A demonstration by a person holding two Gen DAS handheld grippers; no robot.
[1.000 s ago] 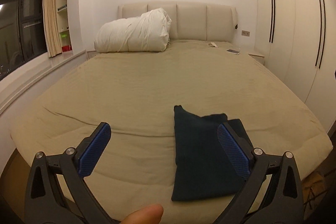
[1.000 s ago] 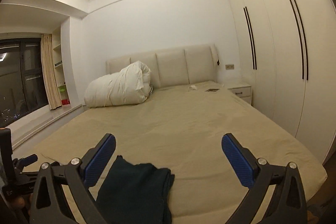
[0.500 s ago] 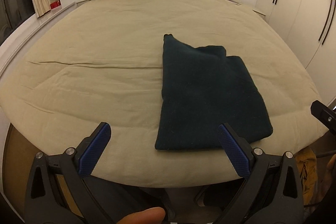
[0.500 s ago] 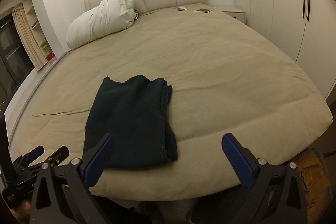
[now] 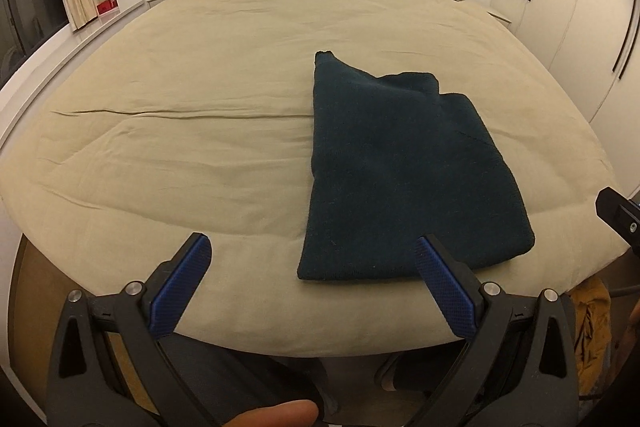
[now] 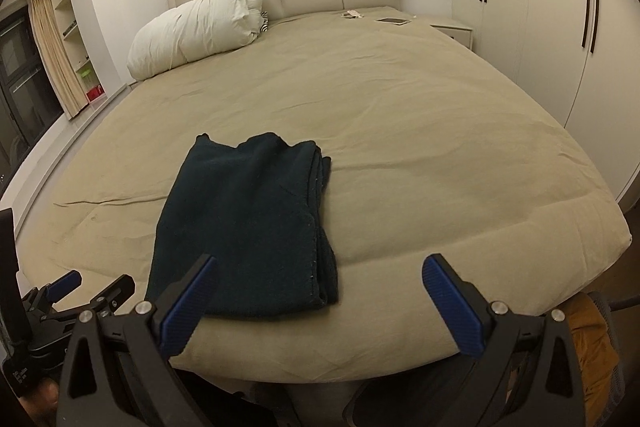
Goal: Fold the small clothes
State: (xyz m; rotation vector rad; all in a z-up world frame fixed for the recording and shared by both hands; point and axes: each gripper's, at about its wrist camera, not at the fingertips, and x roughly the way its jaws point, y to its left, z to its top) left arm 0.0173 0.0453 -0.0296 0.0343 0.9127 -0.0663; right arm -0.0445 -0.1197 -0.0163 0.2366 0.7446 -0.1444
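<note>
Both your left gripper [image 5: 312, 283] and right gripper [image 6: 320, 303] have jaws wide open, holding nothing, above the near edge of the bed [image 5: 180, 131]. Your dark green garment [image 5: 400, 167] lies folded flat there, probably so you reach it easily.

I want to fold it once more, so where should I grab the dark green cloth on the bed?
Probably pinch the dark green cloth at its two near corners, coming from the foot of the bed. That near edge lies flat and closest; stacked layers show along its right side.
</note>
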